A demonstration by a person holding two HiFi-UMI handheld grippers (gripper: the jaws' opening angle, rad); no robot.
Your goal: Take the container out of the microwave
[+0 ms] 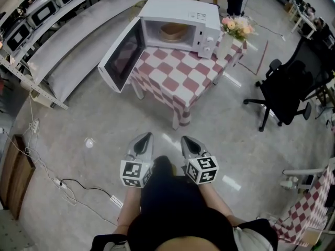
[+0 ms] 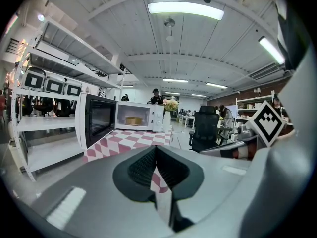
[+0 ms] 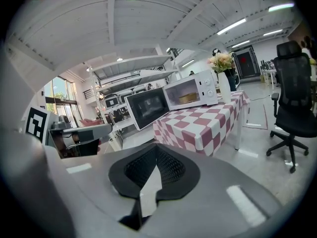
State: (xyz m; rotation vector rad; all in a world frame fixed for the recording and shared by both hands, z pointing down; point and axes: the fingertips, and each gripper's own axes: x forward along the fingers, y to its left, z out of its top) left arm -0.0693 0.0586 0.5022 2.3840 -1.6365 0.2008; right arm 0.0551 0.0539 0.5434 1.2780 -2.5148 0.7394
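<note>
I hold both tools low in front of me, over the floor and well short of the counter. The left tool is clenched, its pads pressed together with nothing between them. The right tool is clenched and empty too. They sit side by side, near each other but apart, both pointing toward the counter.

The counter wears a red-and-white checked cloth. The microwave stands on its far part, white, with its door swung wide open to the left, out past the counter's edge. The container is inside the microwave's chamber, a round tan tub resting on the chamber floor. In the left tool's view it shows small and far off through the open front. Neither tool is anywhere near it.

Just right of the microwave, a vase of flowers stands on the counter's corner. A black office chair sits on the floor well to the right. Long white shelves run along the left, and a cable trails over the floor at lower left.
</note>
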